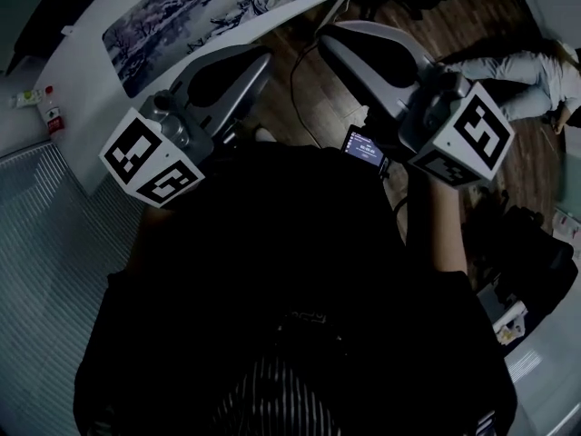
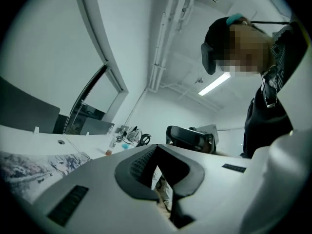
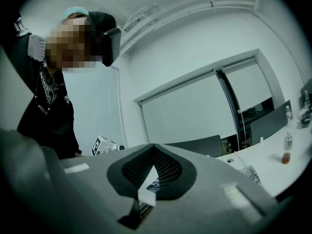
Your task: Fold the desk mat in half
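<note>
Both claws are up close to our chest, and neither one is on the job yet. The left claw (image 2: 157, 152) has its two dark, bumpy pads pressed tip to tip, with nothing between them. The right claw (image 3: 153, 152) is pinched shut the same way and holds nothing either. The desk mat (image 1: 182, 12) lies flat on the white desk (image 1: 77, 62), close to the desk's near edge. It is ahead of us and off to the left, across a strip of wooden floor (image 1: 309, 89). The mat is a long, thin sheet with a blue and white drawing on it. Its long side runs along the desk's near edge. It looks soft and bendy, so we think it will fold over easily, and its top looks smooth. The left claw (image 1: 263, 57) is nearer to the mat than the right claw (image 1: 329, 39), which points more at the floor past the mat's end. The picture from our head is dark and cuts the mat off at the top, so we can't be sure where its far corners are. We think both claws have to go forward to the desk and open before they can pinch the mat's edge.
</note>
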`<state>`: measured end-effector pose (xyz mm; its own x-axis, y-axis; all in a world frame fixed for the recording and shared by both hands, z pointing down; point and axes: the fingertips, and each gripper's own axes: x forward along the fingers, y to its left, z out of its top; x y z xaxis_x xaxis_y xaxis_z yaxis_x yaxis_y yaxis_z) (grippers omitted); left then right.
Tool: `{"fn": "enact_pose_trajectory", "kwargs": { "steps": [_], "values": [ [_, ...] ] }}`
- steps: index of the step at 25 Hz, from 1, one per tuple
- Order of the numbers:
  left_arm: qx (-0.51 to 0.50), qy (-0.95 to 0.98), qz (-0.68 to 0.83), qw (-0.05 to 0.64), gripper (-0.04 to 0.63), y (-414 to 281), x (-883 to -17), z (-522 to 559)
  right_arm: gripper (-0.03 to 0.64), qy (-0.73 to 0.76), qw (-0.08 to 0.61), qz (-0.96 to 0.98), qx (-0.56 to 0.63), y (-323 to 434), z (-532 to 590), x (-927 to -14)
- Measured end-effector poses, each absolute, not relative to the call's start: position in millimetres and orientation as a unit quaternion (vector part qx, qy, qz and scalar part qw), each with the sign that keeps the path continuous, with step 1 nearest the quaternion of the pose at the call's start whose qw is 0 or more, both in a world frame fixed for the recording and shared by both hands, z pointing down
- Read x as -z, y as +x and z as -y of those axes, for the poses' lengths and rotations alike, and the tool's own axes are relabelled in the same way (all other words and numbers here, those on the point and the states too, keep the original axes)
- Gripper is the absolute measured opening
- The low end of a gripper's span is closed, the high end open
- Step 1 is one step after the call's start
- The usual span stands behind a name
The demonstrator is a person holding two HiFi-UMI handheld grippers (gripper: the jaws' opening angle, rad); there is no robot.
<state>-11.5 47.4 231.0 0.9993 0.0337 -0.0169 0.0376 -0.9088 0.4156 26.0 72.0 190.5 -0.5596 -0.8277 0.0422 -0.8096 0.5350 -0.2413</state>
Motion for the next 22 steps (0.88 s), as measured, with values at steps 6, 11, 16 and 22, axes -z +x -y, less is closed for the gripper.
{"fn": "enact_pose_trajectory", "kwargs": {
  "steps": [6, 11, 16, 22],
  "values": [
    [-0.016, 0.986, -0.032, 0.164, 0.008, -35, -234, -33, 0.002, -0.427, 0.038, -0.896, 0.114, -9, -48, -181],
    [-0.022, 0.981, -0.015, 0.193, 0.008, -58, -252, -29, 0.002, -0.411, 0.040, -0.903, 0.119, -32, -30, -182],
    [-0.023, 0.978, -0.031, 0.204, 0.008, -74, -263, -31, 0.002, -0.381, 0.013, -0.914, 0.138, -50, -12, -189],
    [-0.061, 0.966, 0.078, 0.237, 0.008, -93, -282, 8, 0.002, -0.311, -0.014, -0.943, 0.122, -71, 5, -188]
  ]
}}
